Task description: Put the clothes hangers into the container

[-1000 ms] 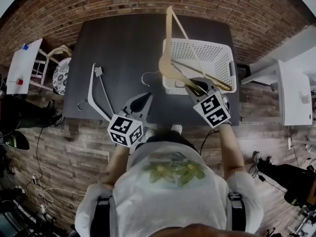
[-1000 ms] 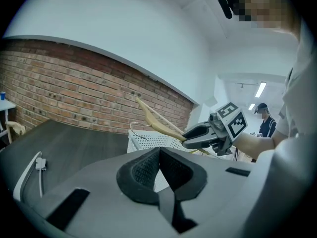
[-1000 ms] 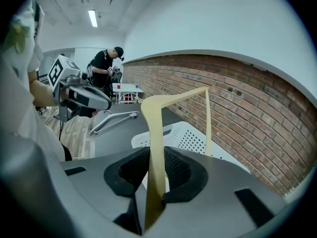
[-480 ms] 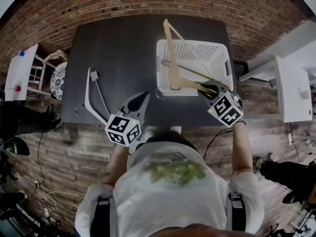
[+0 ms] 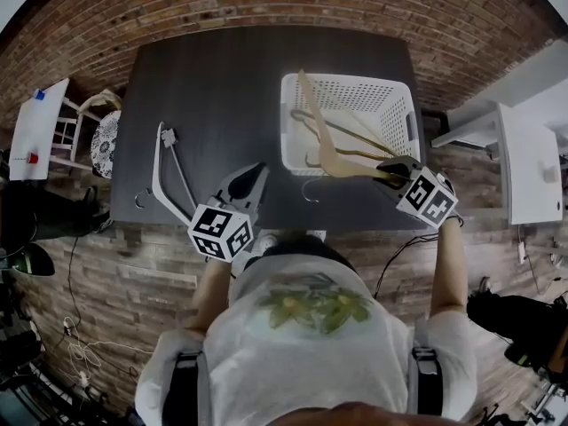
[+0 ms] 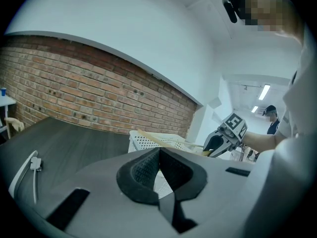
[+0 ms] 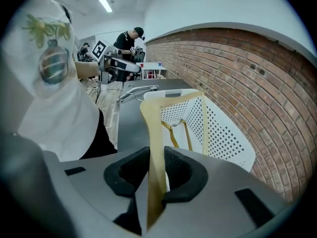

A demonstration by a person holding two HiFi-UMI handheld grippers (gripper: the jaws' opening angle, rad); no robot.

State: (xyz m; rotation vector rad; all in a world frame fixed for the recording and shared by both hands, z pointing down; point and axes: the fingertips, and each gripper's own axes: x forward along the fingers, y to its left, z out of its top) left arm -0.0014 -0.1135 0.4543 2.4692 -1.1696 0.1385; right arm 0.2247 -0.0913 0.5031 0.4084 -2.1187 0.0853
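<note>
Currently, at the far left, a white hanger (image 5: 162, 169) lies flat on the dark table (image 5: 222, 78). It sits close to the left edge, toward the near left corner, with its hook turned to the near edge. Neither claw touches it.

The left gripper (image 5: 255, 174) hangs over the table's near edge, just right of the white hanger and apart from it. In the left gripper view I read its jaws as pressed together, with nothing between the pads.

The white perforated basket (image 5: 395, 91) stands on the right half of the table, its near wall close to the near edge. A slim gold-coloured hanger (image 5: 359, 136) lies on its bottom.

The wooden hanger (image 5: 330, 153) is over the basket and not yet down in it. It slants from the near right corner of the basket toward the far left corner, where one arm tip stands above the rim. Its metal hook hangs outside the near wall, over the strip of table along the near edge. I cannot tell whether the wood rests on the rim.

The right gripper (image 5: 385, 169) is at the basket's near right corner, pointing steeply down. In the right gripper view its pads are clamped on one flat arm of the wooden hanger.

Beyond the table's right edge stands a white cabinet (image 5: 528, 167).
</note>
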